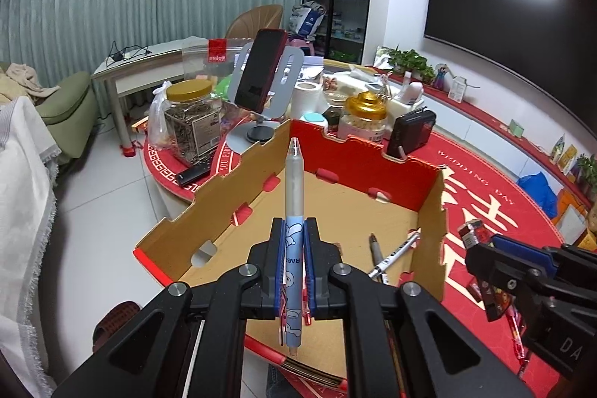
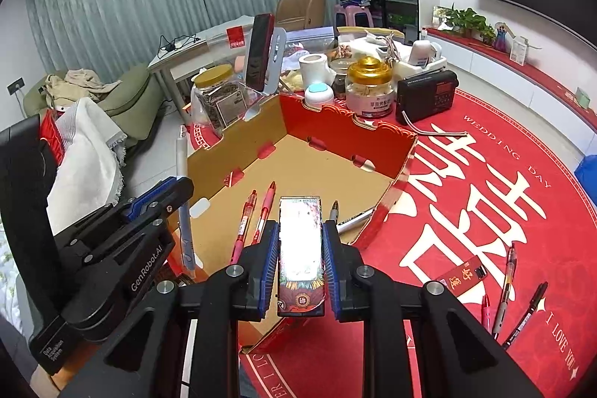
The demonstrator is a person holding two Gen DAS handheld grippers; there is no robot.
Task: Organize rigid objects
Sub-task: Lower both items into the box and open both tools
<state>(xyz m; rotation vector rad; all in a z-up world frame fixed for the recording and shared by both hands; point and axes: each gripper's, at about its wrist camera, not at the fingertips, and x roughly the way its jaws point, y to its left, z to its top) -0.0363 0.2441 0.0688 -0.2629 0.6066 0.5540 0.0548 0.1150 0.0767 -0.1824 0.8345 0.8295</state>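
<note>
My left gripper (image 1: 293, 237) is shut on a pale blue pen (image 1: 294, 174) that points forward over an open cardboard box (image 1: 358, 155) with red outer walls. A silver marker (image 1: 393, 258) lies on the box floor. Over the box's near corner, my right gripper (image 2: 300, 230) is shut on a small glossy pack (image 2: 300, 245). Two red pens (image 2: 244, 228) and the silver marker (image 2: 352, 219) lie in the box (image 2: 335, 122) below it. The right gripper (image 1: 475, 243) also shows at the right edge of the left wrist view. The left gripper (image 2: 164, 198) appears at left in the right wrist view.
On the red round tablecloth (image 2: 485, 174) right of the box lie a small red pack (image 2: 460, 273) and several pens (image 2: 505, 282). Behind the box stand a seed jar (image 1: 192, 122), a phone on a stand (image 1: 259, 73), a gold-lidded jar (image 2: 369, 84) and a black radio (image 2: 427, 96).
</note>
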